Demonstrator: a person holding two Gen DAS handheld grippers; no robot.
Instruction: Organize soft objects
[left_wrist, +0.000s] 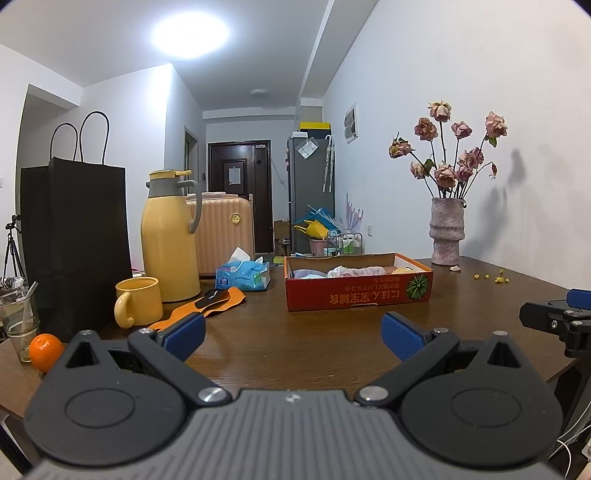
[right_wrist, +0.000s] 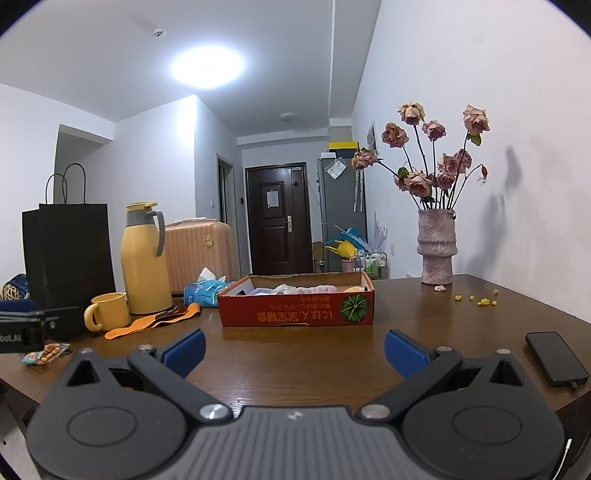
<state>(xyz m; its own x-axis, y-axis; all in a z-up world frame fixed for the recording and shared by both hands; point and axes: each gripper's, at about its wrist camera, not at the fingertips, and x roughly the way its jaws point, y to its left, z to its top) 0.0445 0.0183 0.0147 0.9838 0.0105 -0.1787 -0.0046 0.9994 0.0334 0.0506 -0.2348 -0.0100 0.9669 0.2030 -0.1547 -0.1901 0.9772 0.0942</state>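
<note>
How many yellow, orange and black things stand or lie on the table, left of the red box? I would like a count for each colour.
Yellow: 2, the thermos and the mug.
Orange: 2, the tangerine and the strap.
Black: 1, the paper bag.
Total: 5

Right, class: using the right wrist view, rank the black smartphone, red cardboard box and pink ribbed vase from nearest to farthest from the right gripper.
1. Black smartphone, right table edge.
2. Red cardboard box, centre.
3. Pink ribbed vase, far right, by the wall.
</note>
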